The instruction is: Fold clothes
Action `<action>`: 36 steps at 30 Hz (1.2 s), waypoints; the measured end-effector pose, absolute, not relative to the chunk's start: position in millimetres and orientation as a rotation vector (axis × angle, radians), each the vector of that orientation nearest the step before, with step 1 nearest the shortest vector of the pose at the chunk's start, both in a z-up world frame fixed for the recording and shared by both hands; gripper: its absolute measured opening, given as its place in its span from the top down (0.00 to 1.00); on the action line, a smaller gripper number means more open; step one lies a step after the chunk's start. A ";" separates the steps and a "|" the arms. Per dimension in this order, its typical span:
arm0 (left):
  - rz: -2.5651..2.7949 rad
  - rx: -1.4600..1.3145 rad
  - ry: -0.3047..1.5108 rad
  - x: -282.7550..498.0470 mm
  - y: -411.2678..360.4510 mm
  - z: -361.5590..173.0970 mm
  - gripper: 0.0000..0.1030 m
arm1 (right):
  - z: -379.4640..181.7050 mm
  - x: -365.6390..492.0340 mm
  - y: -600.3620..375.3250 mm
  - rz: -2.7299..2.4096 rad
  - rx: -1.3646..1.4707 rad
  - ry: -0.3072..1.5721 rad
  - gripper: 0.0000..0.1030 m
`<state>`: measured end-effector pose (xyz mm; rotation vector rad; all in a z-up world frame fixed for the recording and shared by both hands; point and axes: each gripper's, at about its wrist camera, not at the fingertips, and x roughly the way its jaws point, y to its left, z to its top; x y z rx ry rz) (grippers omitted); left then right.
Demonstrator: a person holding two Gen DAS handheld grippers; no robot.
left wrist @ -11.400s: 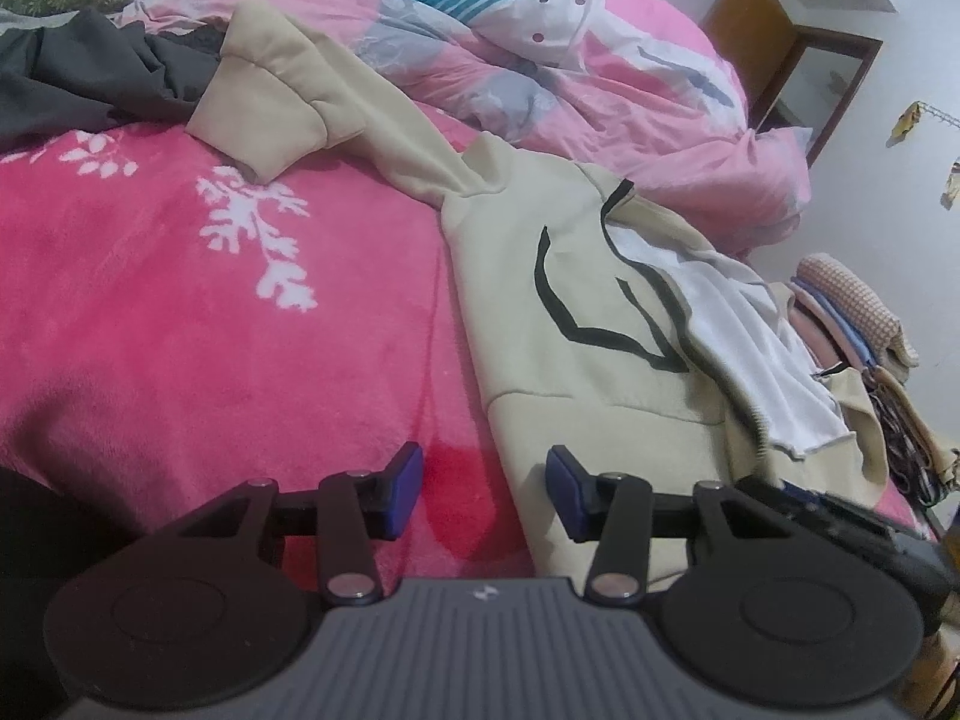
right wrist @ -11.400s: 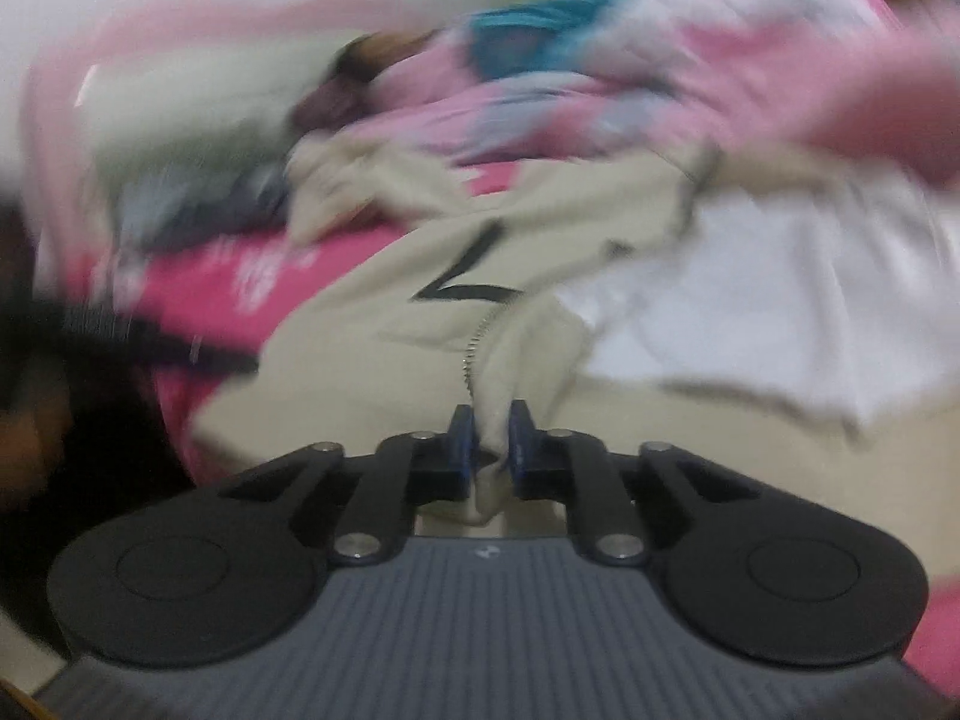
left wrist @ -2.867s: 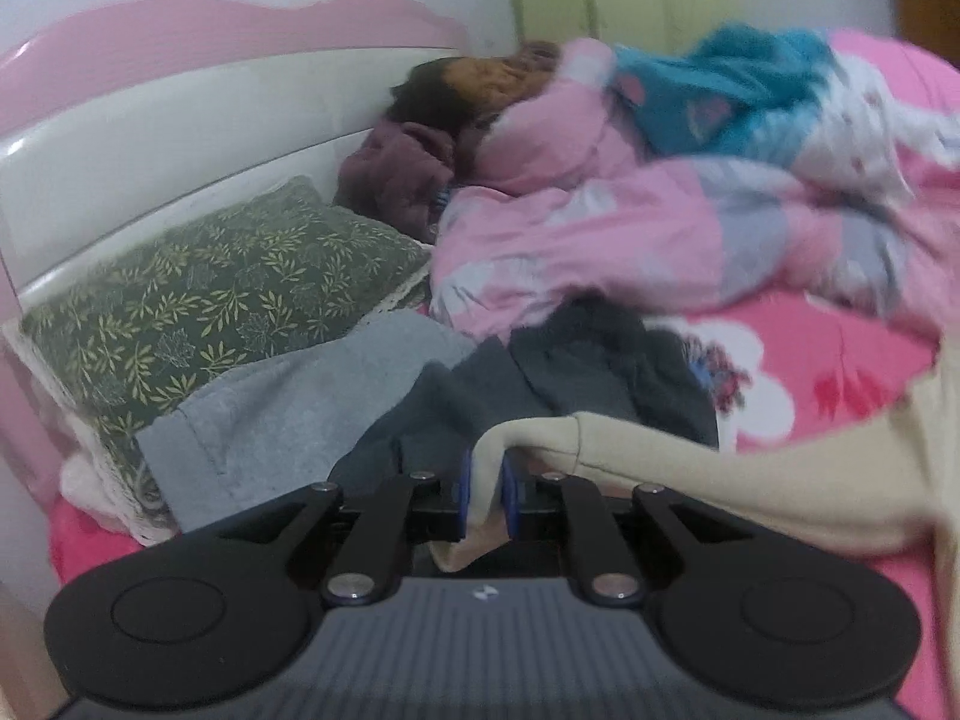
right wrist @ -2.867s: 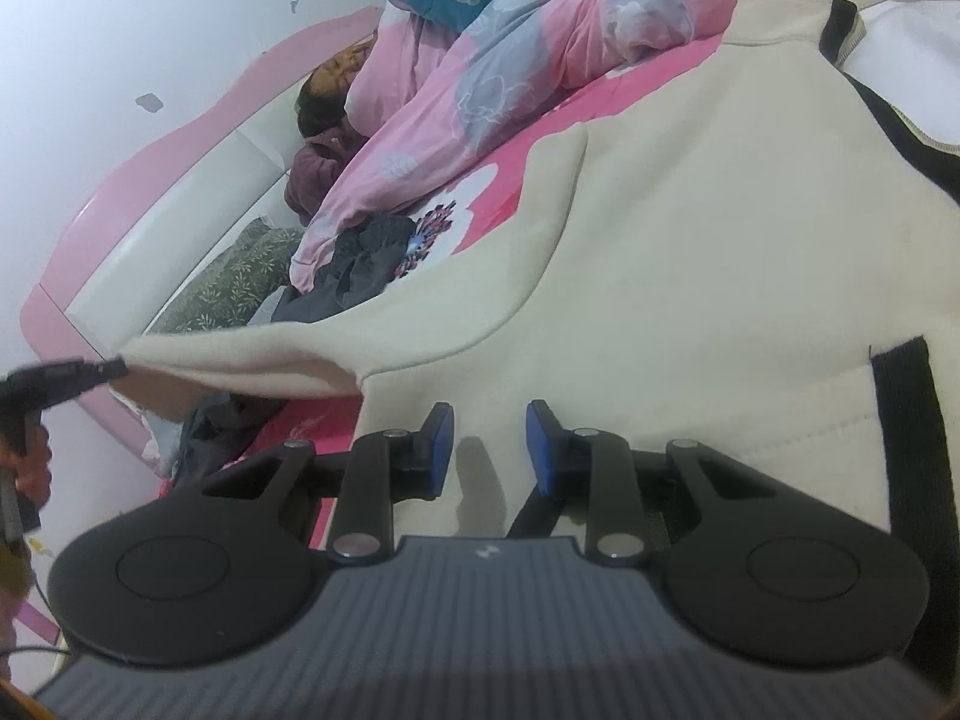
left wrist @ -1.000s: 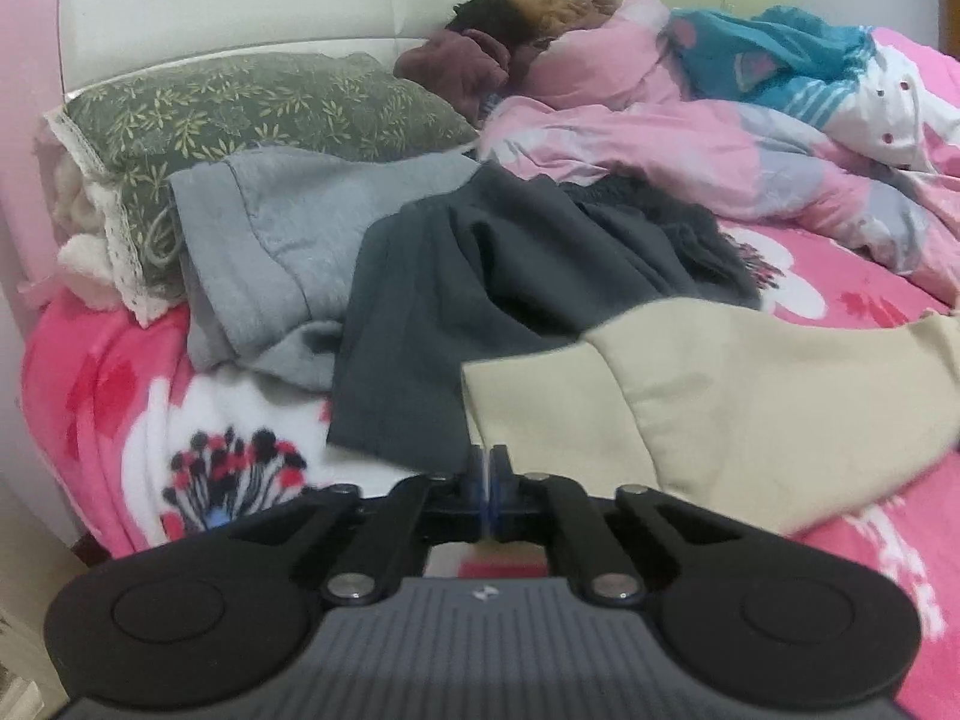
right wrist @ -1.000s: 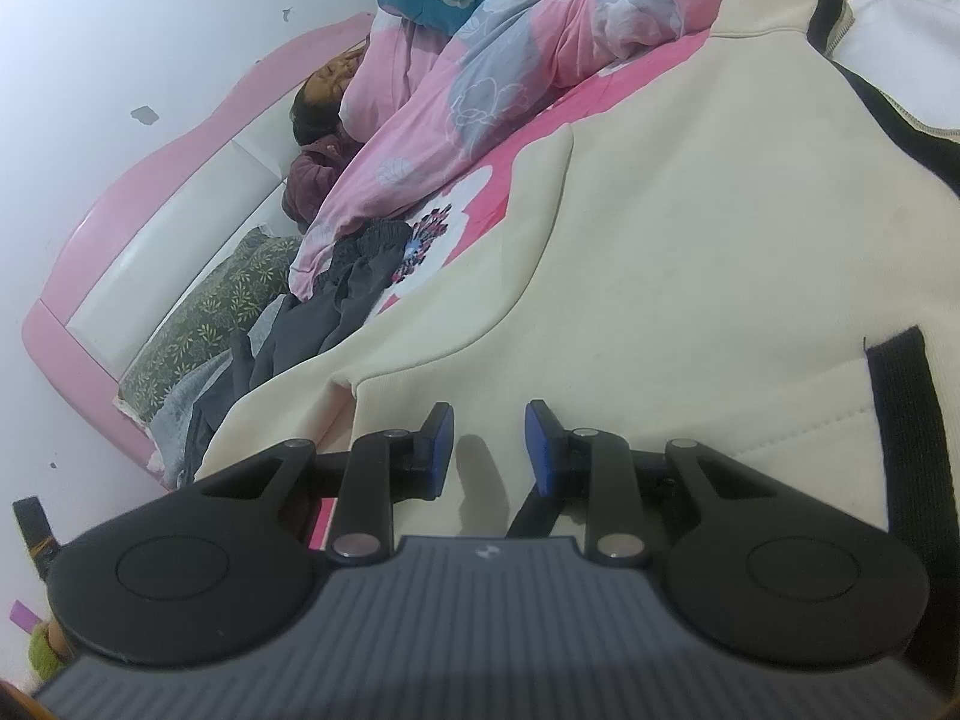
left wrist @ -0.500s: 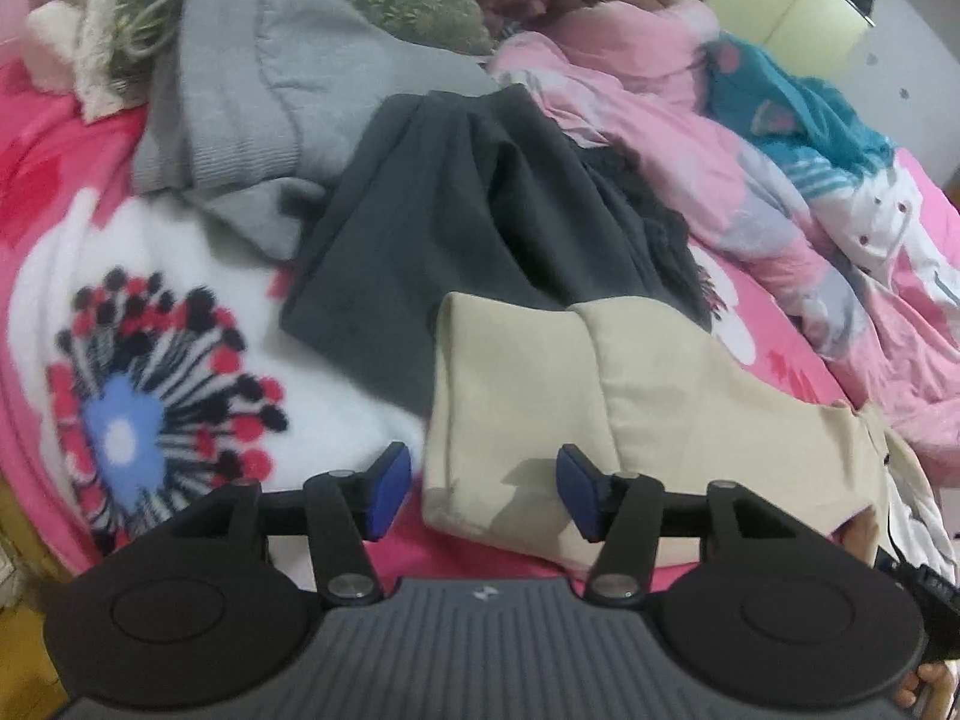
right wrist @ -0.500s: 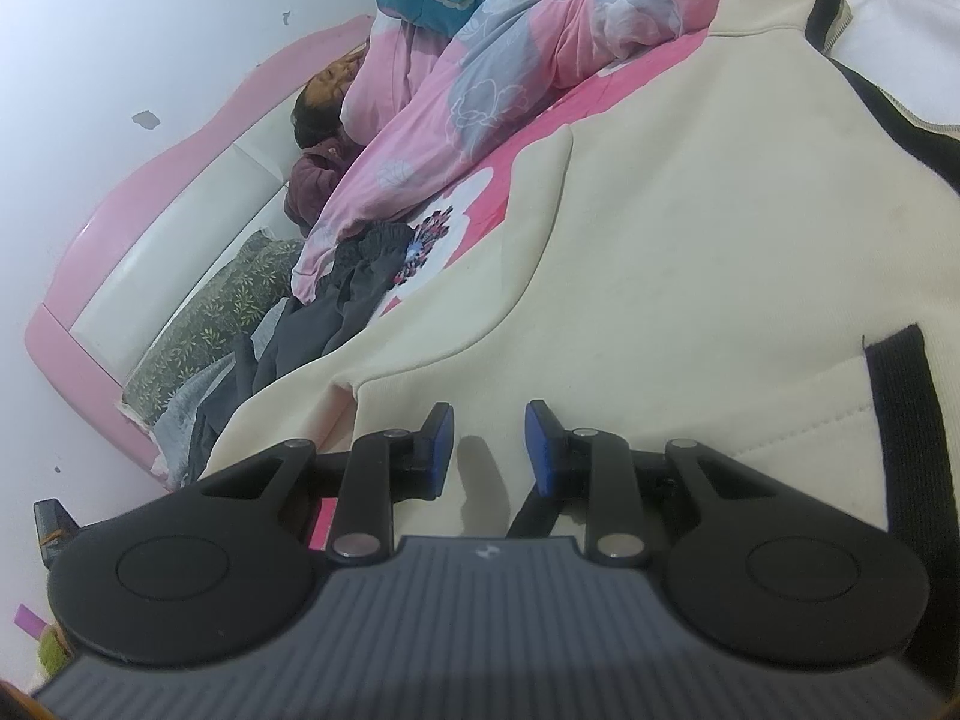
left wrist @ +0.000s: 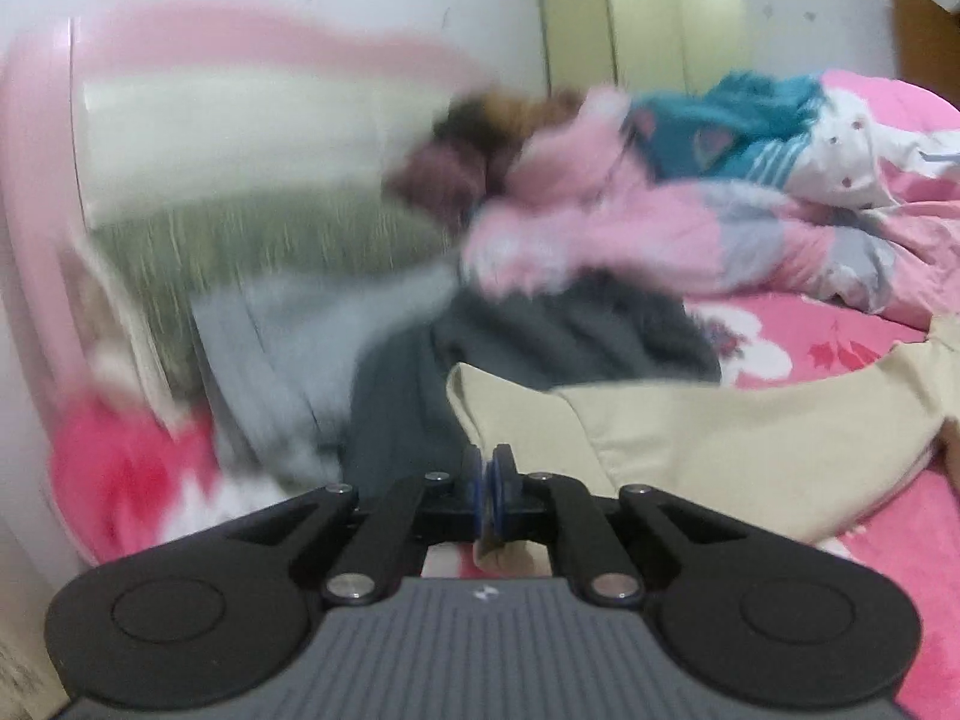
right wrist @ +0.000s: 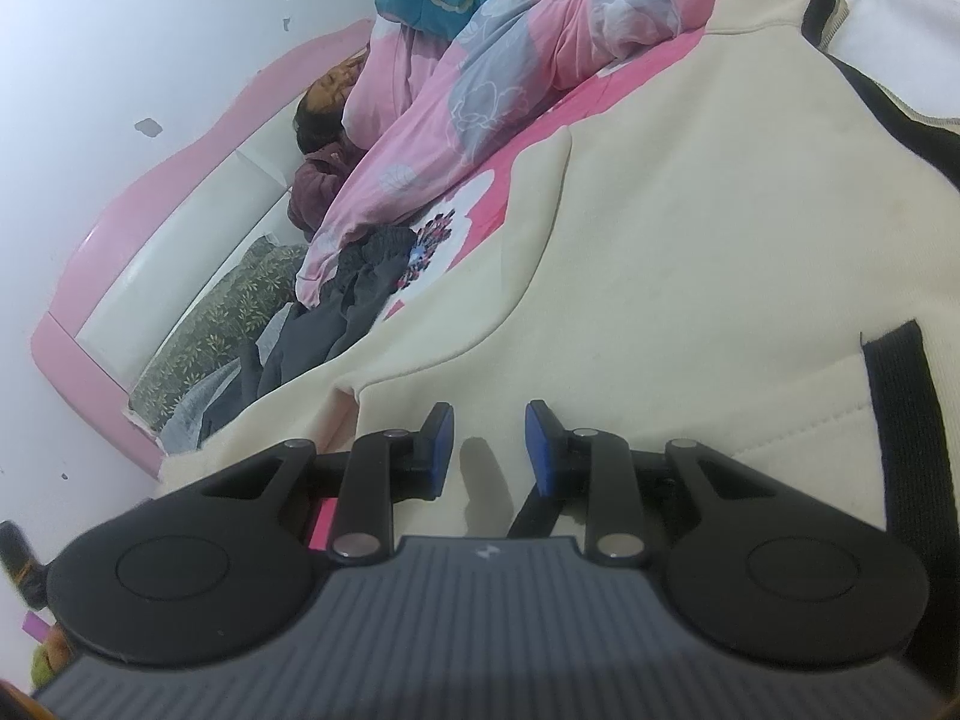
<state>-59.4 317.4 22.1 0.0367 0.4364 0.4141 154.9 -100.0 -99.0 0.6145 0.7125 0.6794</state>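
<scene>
A cream hoodie with black trim (right wrist: 690, 240) lies spread over the pink bed. Its sleeve (left wrist: 690, 438) stretches out to the left across a dark grey garment (left wrist: 408, 396). My left gripper (left wrist: 487, 480) is shut on the cuff end of that sleeve, and a bit of cream cloth pokes out below the pads. The left wrist view is blurred by motion. My right gripper (right wrist: 486, 447) stands open just above the hoodie's body near the armpit, with nothing between its fingers. A black pocket band (right wrist: 912, 420) shows at the right.
A person lies under a pink and grey quilt (right wrist: 510, 84) at the far side of the bed. A green leaf-print pillow (right wrist: 222, 324) and a light grey garment (left wrist: 264, 348) sit by the pink headboard (right wrist: 180, 198). The pink floral blanket (left wrist: 840, 348) shows beyond the sleeve.
My left gripper was open over the cuff half a second ago and has shut on it again, tilting up towards the headboard. The right gripper has stayed still and open.
</scene>
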 end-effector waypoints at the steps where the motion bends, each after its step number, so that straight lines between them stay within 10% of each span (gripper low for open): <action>1: 0.433 0.053 0.416 -60.2 315.4 24.5 0.96 | -99.2 155.0 -100.2 0.680 0.617 0.713 0.76; 10: 0.615 0.082 0.637 -29.6 358.5 -47.5 1.00 | -99.0 154.4 -100.2 0.679 0.618 0.711 0.76; 21: 0.527 0.044 0.489 -28.3 324.3 18.9 0.84 | -99.3 153.7 -99.9 0.680 0.625 0.710 0.76; 36: -0.329 -0.239 0.837 252.7 148.3 -23.2 0.84 | -100.7 152.5 -103.4 0.693 0.650 0.702 0.75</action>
